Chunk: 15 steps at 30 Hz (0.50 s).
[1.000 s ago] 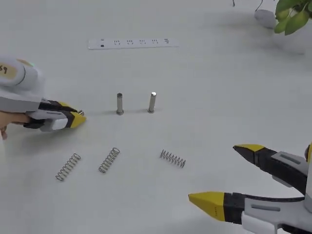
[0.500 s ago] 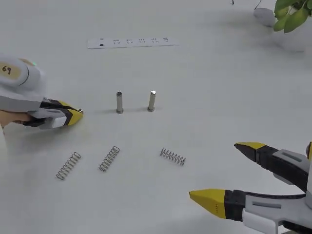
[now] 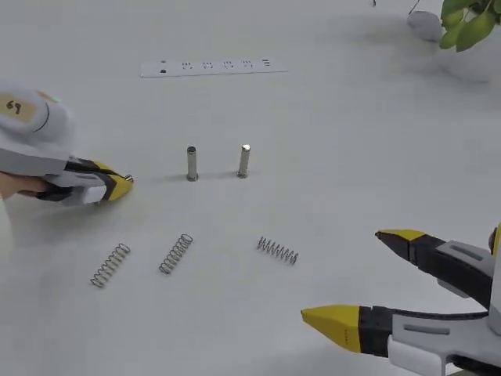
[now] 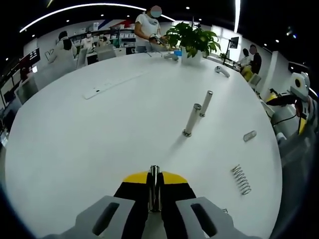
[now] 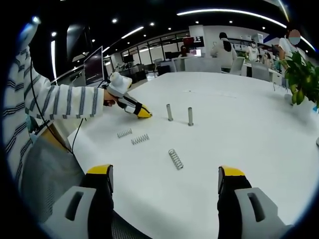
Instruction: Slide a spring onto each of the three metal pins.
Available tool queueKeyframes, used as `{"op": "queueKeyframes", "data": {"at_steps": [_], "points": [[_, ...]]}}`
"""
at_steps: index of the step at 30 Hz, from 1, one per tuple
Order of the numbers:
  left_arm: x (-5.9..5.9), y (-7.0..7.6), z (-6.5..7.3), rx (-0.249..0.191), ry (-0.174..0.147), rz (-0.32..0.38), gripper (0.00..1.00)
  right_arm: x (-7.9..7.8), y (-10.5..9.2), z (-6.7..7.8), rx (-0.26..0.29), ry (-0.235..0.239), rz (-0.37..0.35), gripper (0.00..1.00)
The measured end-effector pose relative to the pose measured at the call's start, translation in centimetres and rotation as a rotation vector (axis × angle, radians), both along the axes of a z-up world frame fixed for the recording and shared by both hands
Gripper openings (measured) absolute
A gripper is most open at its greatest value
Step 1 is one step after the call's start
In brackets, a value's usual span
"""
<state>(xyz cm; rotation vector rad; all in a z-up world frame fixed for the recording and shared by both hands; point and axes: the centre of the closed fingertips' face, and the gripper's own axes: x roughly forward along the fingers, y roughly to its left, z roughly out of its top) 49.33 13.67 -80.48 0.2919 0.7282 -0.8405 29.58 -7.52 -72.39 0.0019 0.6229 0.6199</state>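
Note:
Two metal pins stand upright on the white table, the left pin (image 3: 192, 164) and the right pin (image 3: 244, 160). My left gripper (image 3: 125, 186) lies low at the table's left, shut on a third pin (image 4: 154, 185) that pokes out between its yellow tips. Three springs lie flat in a row nearer me: a left spring (image 3: 109, 266), a middle spring (image 3: 175, 254) and a right spring (image 3: 277, 252). My right gripper (image 3: 352, 278) hovers open at the lower right, empty, with the right spring (image 5: 175, 159) ahead of its jaws.
A white power strip (image 3: 213, 68) lies at the back of the table. A potted plant (image 3: 468, 27) stands at the far right corner. A striped sleeve (image 5: 65, 102) reaches in behind the left gripper (image 5: 142, 113). People sit at desks beyond.
My left gripper has drawn slightly to the left with the pin in it. The right gripper, the standing pins and the springs have stayed put.

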Motion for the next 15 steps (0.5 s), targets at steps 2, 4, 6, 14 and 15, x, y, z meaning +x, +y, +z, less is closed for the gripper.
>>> {"op": "queueKeyframes", "data": {"at_steps": [2, 4, 6, 14, 15], "points": [[0.0, 0.0, 0.0, 0.008, -0.005, -0.005, 0.00, 0.0, 0.1, 0.0, 0.001, -0.001, 0.002, 0.85], [0.1, 0.1, 0.0, -0.012, 0.018, 0.025, 0.00, 0.0, 0.1, 0.1, 0.004, -0.003, 0.000, 0.85], [0.1, 0.2, 0.0, -0.014, 0.018, 0.027, 0.00, 0.0, 0.1, 0.1, 0.005, -0.005, -0.002, 0.84], [0.4, 0.2, 1.8, -0.046, -0.018, 0.051, 0.00, 0.0, 0.0, 0.3, 0.010, -0.016, -0.009, 0.85], [0.4, 0.2, 2.0, -0.047, -0.024, 0.052, 0.00, 0.0, 0.0, 0.3, 0.010, -0.017, -0.008, 0.85]]}}
